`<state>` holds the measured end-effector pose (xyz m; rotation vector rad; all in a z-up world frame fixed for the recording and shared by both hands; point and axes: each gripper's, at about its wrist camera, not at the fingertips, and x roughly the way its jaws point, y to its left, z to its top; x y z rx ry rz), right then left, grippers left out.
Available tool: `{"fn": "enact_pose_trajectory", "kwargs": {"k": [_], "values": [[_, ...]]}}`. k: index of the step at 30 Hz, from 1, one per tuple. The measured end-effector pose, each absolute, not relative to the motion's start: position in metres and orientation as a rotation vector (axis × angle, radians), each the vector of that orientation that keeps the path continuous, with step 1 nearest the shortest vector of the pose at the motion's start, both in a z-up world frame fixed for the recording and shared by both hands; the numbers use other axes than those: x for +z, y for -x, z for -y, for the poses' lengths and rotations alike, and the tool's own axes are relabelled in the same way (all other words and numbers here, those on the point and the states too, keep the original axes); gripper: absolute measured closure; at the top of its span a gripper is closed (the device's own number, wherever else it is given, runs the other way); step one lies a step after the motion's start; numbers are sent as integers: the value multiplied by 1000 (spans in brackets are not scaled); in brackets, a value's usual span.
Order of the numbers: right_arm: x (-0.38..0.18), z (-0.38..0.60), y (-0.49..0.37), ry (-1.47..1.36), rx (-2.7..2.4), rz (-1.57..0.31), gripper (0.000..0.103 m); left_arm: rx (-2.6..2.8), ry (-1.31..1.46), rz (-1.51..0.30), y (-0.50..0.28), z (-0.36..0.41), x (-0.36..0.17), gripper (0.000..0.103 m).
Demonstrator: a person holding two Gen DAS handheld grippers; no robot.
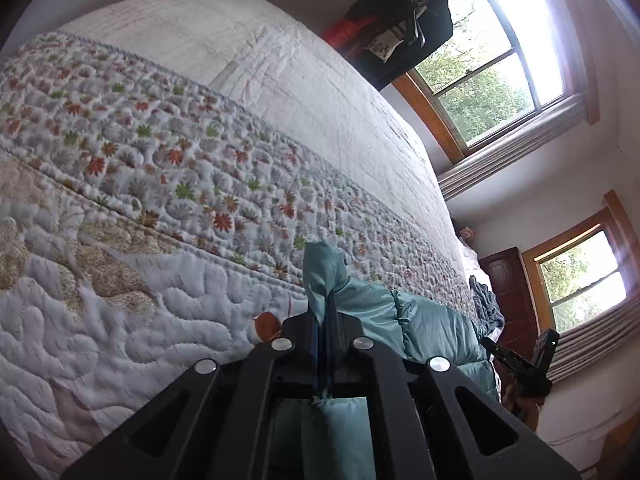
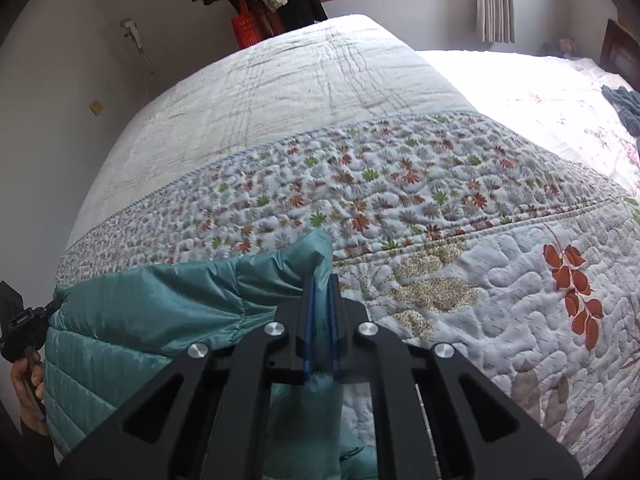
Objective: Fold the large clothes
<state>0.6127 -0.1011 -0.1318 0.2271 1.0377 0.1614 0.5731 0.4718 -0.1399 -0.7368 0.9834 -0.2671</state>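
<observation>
I have the teal puffer jacket [image 2: 132,316] stretched between my two grippers above the near edge of the bed [image 2: 280,80]; the left gripper [image 1: 325,292] has its fingers clamped on one pinched corner of it, and the right gripper [image 2: 320,284] has its fingers clamped on another. It looks light, soft and slippery, so the padding will likely spring back from a crease; I'd hold it by stitched seams or hems rather than the smooth panels.

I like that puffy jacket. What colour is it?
The puffy jacket is teal, clearest in the right wrist view.
</observation>
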Motion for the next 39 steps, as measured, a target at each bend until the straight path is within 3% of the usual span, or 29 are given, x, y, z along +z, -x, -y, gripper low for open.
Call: {"fn": "enact_pose_trajectory", "kwargs": {"k": [9,12,14,15,21,26,29,38,39], "values": [[-168,97,-621,-197,137,-1123,98,-253,737,-1070,-573,-470,-172,99],[-165,98,-621,-204,142,-1131,92,-221,717,-1099,-567,-468,-172,89],[-151,103,-615,-212,136,-1103,77,-163,695,-1079,-563,-477,-156,70],[-141,107,-611,-219,141,-1078,77,-142,686,-1044,-558,-482,-142,59],[-94,120,-559,-297,279,-1009,76,-373,631,-940,-506,-458,-69,51],[-114,99,-522,-280,379,-1075,76,-512,605,-1061,-478,-412,-95,52],[-137,92,-518,-249,349,-1130,79,-471,606,-1137,-478,-409,-128,63],[-151,93,-529,-232,291,-1172,82,-432,624,-1151,-483,-421,-144,69],[-142,93,-524,-238,298,-1151,78,-414,605,-1133,-477,-424,-135,67]]}}
